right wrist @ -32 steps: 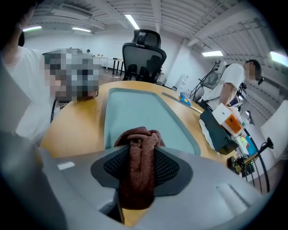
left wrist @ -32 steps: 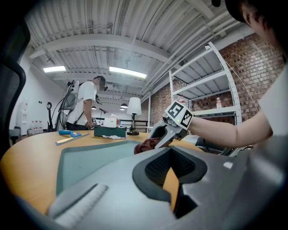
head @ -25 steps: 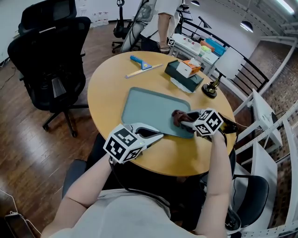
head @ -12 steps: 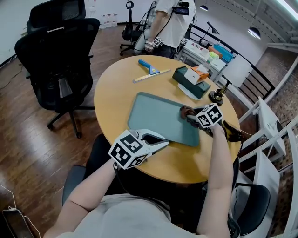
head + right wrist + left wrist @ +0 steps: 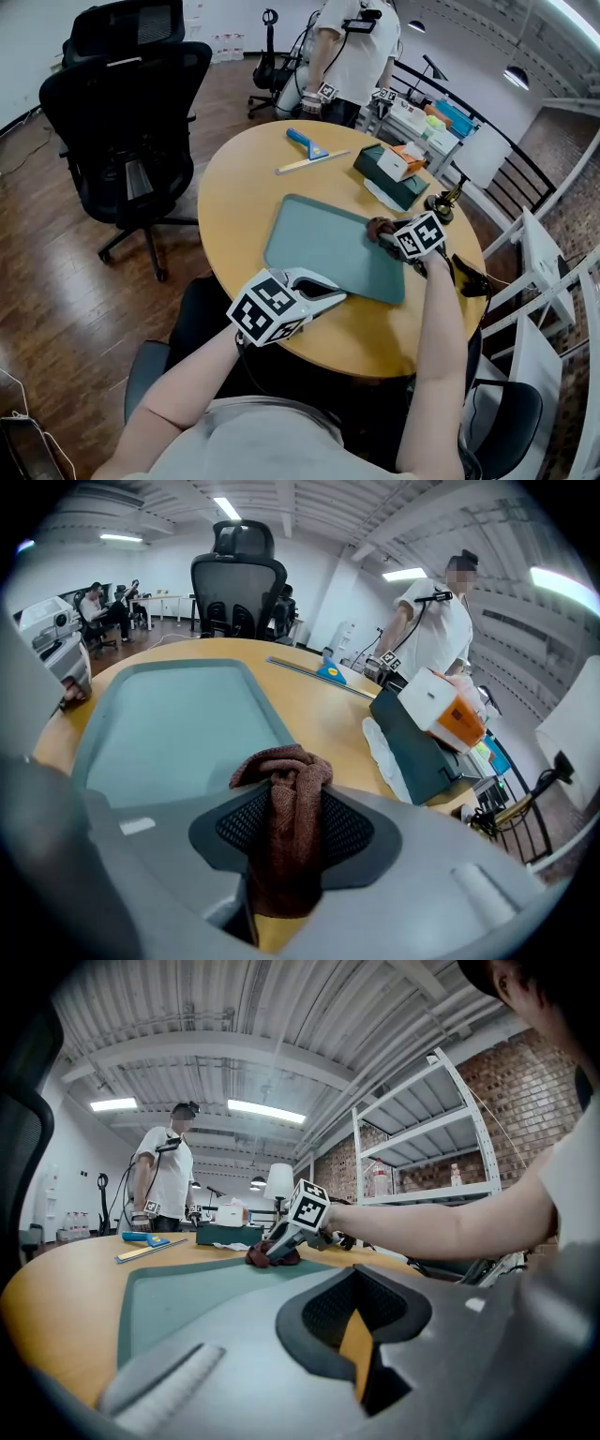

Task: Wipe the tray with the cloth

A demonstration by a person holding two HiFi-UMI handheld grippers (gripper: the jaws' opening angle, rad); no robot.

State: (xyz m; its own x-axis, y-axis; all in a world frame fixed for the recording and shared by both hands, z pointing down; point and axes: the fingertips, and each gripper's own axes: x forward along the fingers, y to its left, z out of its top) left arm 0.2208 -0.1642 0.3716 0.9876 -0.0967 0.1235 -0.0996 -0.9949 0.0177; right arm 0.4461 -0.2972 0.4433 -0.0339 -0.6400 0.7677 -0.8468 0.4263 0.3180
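- Work with the right gripper (image 5: pixel 382 234) shut tight on the brown cloth (image 5: pixel 376 226), a bunched fold pinched between the jaws and a small wad poking out past the tips
- Begin at the far right corner of the teal tray (image 5: pixel 314 246), the cloth's place now, on or just inside the rim
- Tip the gripper low enough to lay the loose wad flat on the tray floor; judging by how little cloth sticks out, expect the hard jaw tips to scrape otherwise
- Sweep in long overlapping passes towards the bare left end, then trace the raised rim round each rounded corner
- Press only lightly: probably a light tray on the smooth round table (image 5: pixel 239 202), so likely to slide under a hard push
- Brace with the left gripper (image 5: pixel 334 294), drawn almost together on nothing and lying at the tray's near rim; impossible to tell whether touching the rim yet, so set down firmly there before pushing
- Pull strokes towards that braced side rather than away, to avoid shoving the tray off line
- Mind the dark green box (image 5: pixel 405 190) and the white sheet (image 5: pixel 382 747) near that far right corner; ignore the blue scraper (image 5: pixel 307 142), well apart at the far side
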